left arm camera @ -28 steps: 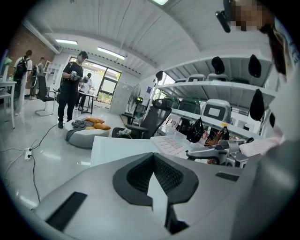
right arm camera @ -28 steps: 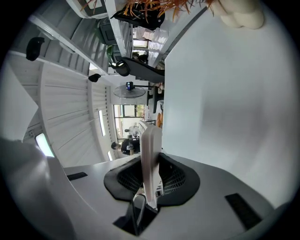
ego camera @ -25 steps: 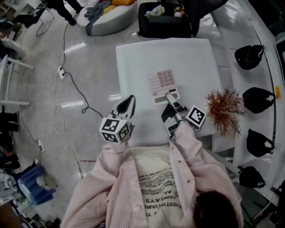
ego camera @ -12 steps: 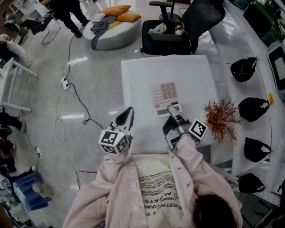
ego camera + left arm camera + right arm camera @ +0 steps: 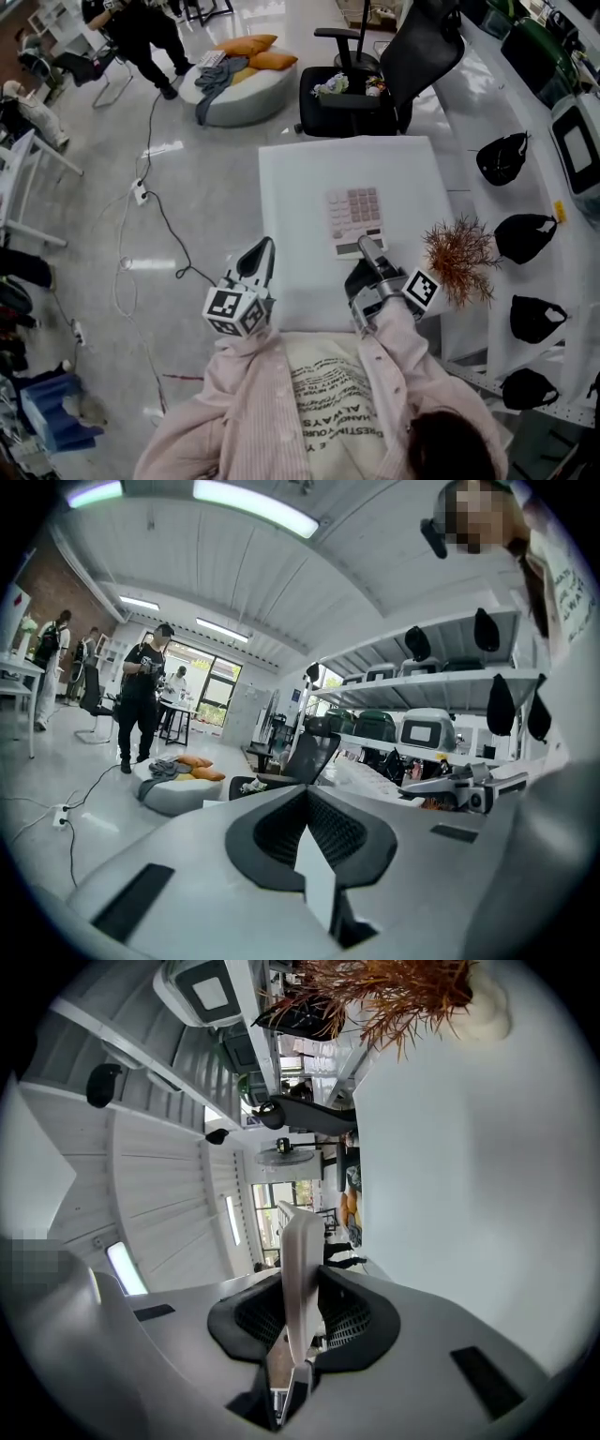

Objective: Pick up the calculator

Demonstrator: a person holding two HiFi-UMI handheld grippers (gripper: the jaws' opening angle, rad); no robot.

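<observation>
The right tongs [image 5: 365, 247] are clamped on the near edge of the calculator [image 5: 353, 214]. In the right gripper view it stands edge-on between the jaws, squeezed from both sides. The calculator reaches away from the tongs toward the far side, keys up, over the middle of the white bench [image 5: 300, 197]. In that same view a gap shows between it and the bench top.

The left tongs [image 5: 265, 247] hang at the near left edge of the bench with the jaws together and nothing in them, well apart from the calculator.

A tuft of dry reddish-brown plant [image 5: 459, 251] lies on the bench just right of the right tongs, near the calculator's right side but not touching it. Nothing lies between the two tongs.

Beyond the far edge of the bench stands a black office chair [image 5: 412, 56]. On the white shelf [image 5: 553, 281] to the right lie black caps [image 5: 503, 157].

Counted: one calculator, one plant, one chair, four caps.
</observation>
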